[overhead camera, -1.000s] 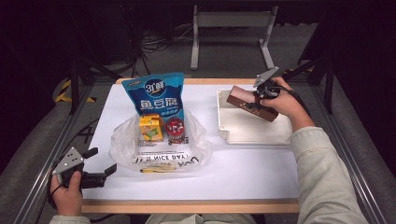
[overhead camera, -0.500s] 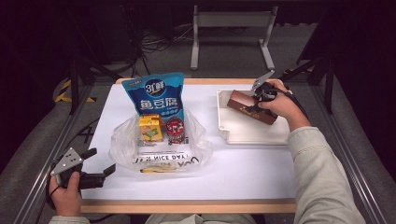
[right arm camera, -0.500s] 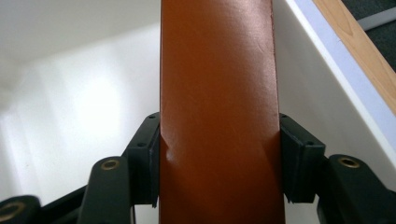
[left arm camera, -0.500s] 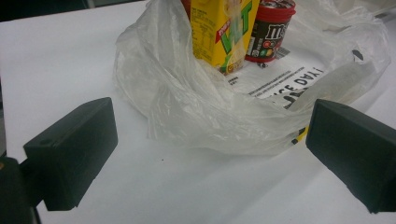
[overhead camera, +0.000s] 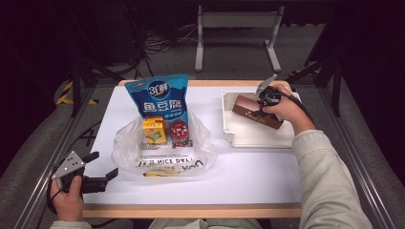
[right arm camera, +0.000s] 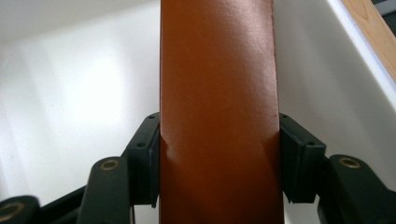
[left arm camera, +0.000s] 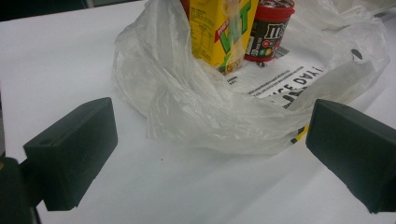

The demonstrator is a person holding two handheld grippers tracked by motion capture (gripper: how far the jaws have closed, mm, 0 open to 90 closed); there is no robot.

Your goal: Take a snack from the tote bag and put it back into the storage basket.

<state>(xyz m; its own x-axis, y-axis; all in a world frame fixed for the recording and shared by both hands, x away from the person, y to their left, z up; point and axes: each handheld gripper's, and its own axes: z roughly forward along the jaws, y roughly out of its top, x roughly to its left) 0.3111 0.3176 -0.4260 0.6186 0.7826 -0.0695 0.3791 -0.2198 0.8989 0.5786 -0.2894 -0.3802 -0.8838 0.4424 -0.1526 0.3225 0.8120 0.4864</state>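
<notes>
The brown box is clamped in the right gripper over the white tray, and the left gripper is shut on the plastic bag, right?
Not quite. The left gripper stands open, short of the plastic bag, as the left gripper view shows. The rest holds: the right gripper clamps the brown box over the white tray.

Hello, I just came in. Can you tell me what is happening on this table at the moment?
A person is working with two handheld grippers. The right gripper is clamped on a brown box and holds it over the white tray at the table's right side. The left gripper is open and waits near the table's front left corner. In the middle lies a clear plastic bag with a yellow drink carton and a red candy cup on it, and a blue snack bag stands behind them.
</notes>
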